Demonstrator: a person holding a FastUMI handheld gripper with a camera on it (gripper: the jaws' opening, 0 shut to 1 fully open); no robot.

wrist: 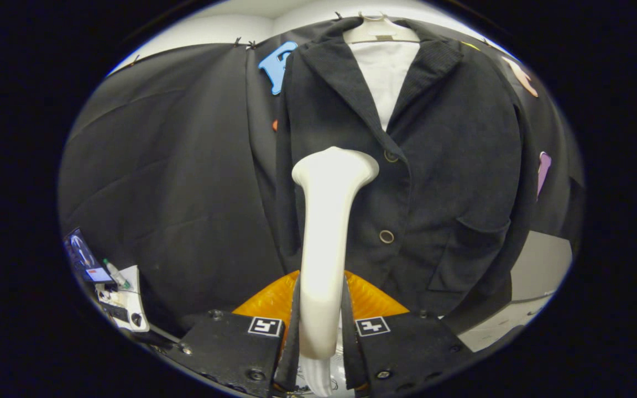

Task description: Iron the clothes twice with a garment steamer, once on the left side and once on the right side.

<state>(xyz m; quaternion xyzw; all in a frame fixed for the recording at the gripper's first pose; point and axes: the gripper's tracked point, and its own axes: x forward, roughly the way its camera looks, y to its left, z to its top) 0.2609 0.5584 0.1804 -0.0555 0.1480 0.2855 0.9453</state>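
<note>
- Gripper view: the gripper [321, 326] has its two fingers closed nearly together, with just a narrow gap between them; that gap is taken up by the handle of the steamer [324, 243], and both fingers press on it from either side.
- The steamer is a pale, smooth wand; it rises straight up from between the fingers and widens at the top into a flared head; the head lies against or just in front of the jacket, and contact cannot be told for sure.
- Behind the handle, just ahead of the fingers, sits an orange, ribbed, fan-shaped piece [371, 301]; what it belongs to is unclear.
- The jacket [451, 166] is dark and hangs upright on a pale hanger [376, 32] beyond the fingers; its lapels are open over a white shirt [385, 77]; the steamer head is on the jacket's front panel left of the button row, level with the upper button [391, 156]; a second button [386, 236] sits lower, just beside the handle.
- A flap pocket [470, 249] shows low on the far panel of the jacket, well apart from the steamer head.
- Off to one side, low and well away from the jacket, a small screen [83, 257] and a white surface with small items [125, 301] stand; the items are too small to tell.
</note>
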